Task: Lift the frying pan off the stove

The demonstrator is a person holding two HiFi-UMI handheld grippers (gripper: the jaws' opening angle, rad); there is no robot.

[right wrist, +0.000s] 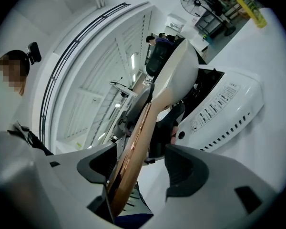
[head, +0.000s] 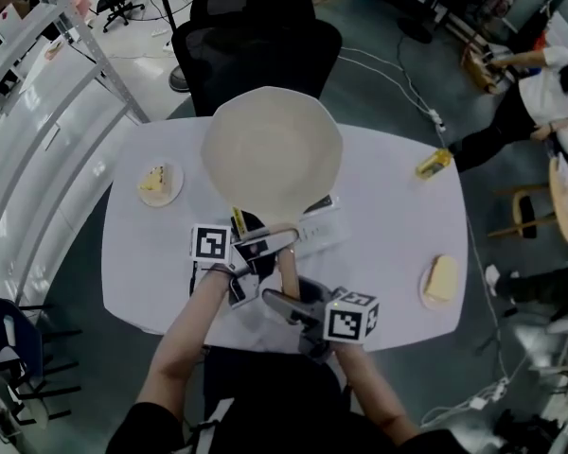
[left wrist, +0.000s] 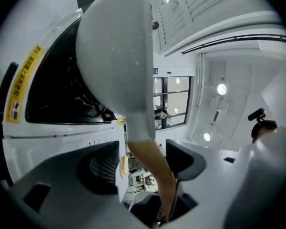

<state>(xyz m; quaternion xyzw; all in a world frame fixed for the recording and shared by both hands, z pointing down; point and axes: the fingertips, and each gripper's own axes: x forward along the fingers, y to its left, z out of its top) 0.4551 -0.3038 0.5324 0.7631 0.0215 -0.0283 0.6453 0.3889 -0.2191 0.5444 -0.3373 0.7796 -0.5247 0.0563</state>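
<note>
A white table (head: 398, 206) with rounded corners stands on a grey floor, with a black office chair (head: 256, 36) at its far edge. The cream frying pan (head: 273, 149) hangs over the middle of the table, tilted above the white induction stove (right wrist: 219, 111). Judging by the dark gap under it, it is off the glass.

Its wood-toned handle (head: 286, 268) points to the near edge and runs through both grippers. The left gripper (head: 279, 242) is nearer the bowl and the right gripper (head: 276, 301) is at the handle's end. In each gripper view the jaws stand apart with the handle between them. It lies against 1 jaw, with a gap at the other, so neither looks firmly clamped.

The pan is stiff and wide, so I judge it nose-heavy. The glossy handle could roll or slide in the jaws. A hold close to the bowl, squeezed tight, would suit best.

A yellow warning label (left wrist: 24, 82) on the stove's rim and the printed control panel (right wrist: 214, 109) are too small to read.

Also on the table:
- A plate with cake (head: 178, 189) by the left edge.
- A plate with a yellow wedge (head: 424, 289) near the right edge.
- A yellow bottle (head: 434, 164) towards the far right corner.
</note>
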